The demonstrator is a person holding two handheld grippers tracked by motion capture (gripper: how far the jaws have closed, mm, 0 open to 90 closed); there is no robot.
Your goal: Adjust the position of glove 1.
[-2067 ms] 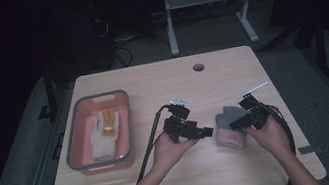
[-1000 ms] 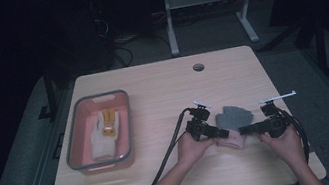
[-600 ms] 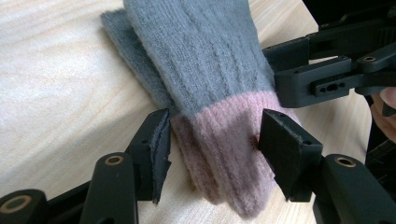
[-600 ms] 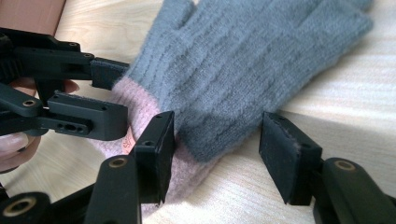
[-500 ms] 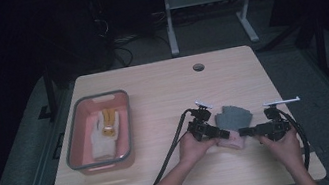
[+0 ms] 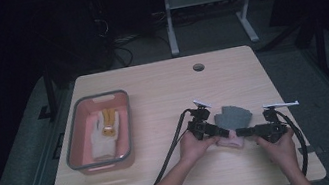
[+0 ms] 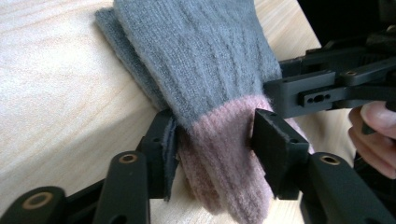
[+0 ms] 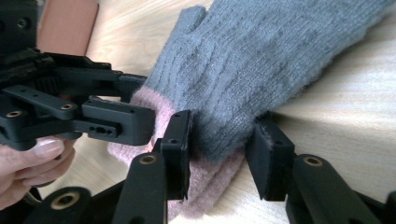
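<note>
A grey knitted glove (image 6: 233, 116) with a pink cuff (image 6: 231, 138) lies flat on the tabletop (image 6: 161, 88), well to the right of the pink bin (image 6: 76, 148) with the grey rim, and both grippers meet at its cuff end. The left gripper (image 6: 219, 131), held in the person's left hand (image 6: 194, 144), comes at the cuff from the bin's side; in the left gripper view its jaws (image 7: 215, 144) have just been closing and now sit narrow around the pink cuff, with both pads against the wool on either side, so it grips the cuff. The right gripper (image 6: 240, 132), in the right hand (image 6: 278, 147), comes from the side away from the bin; in the right gripper view its jaws (image 8: 219, 144) have likewise just been closing and stand narrow across the glove where grey meets pink, one pad pressed to the cuff edge, the other tucked against the grey knit at the tabletop. The two grippers are just beside each other, nearly tip to tip over the cuff. Inside the bin lies a white glove (image 6: 104, 135) with a yellow-orange patch. Beyond the grey glove, farther from the person, a round cable hole (image 6: 198, 67) sits in the tabletop. No brand, label or writing can be read on the glove, the bin or the grippers.
</note>
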